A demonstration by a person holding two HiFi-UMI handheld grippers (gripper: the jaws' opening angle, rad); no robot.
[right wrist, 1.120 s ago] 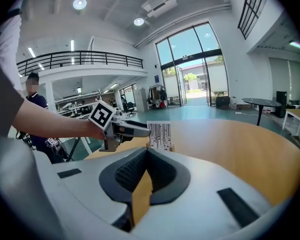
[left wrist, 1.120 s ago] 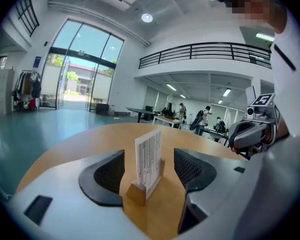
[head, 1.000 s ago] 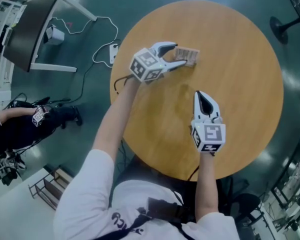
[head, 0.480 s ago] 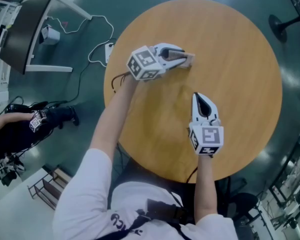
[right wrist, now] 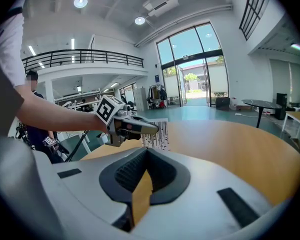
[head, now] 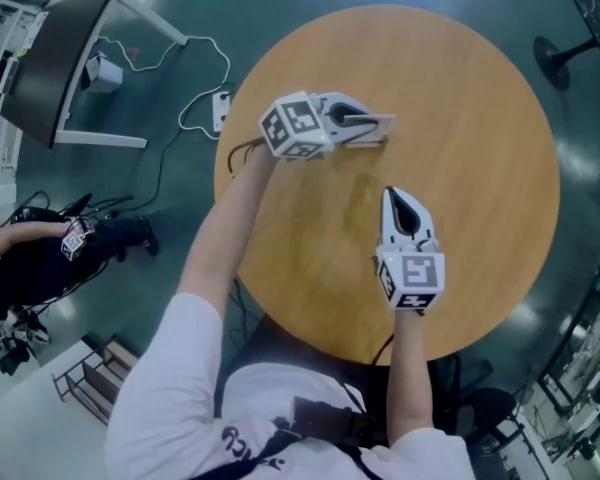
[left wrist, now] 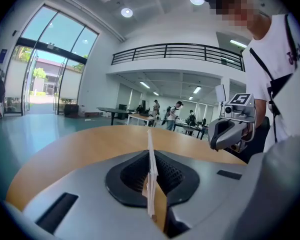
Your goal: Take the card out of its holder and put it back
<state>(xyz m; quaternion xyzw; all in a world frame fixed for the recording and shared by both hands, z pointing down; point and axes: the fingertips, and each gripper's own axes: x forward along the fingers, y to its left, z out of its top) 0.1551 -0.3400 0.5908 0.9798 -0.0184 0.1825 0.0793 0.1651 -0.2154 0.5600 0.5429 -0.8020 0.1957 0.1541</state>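
At a round table [head: 480, 188] on teal floor [head: 200, 3], left tongs [head: 376, 128] pinch card [head: 387, 121].

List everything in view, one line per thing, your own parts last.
table: one, round, light wood, centre of the head view.
card holder: one, white with black lines, over the table's far left part, in the left gripper.
cable: one, white, on the dark floor left of the table.
power strip: one, white, on the floor by the table's edge.
desk: one, dark top, upper left.
seated person: one, dark clothes, far left.
left gripper: one, grey; its jaws have just closed on the card holder.
right gripper: one, grey, near the table's middle, shut and empty.
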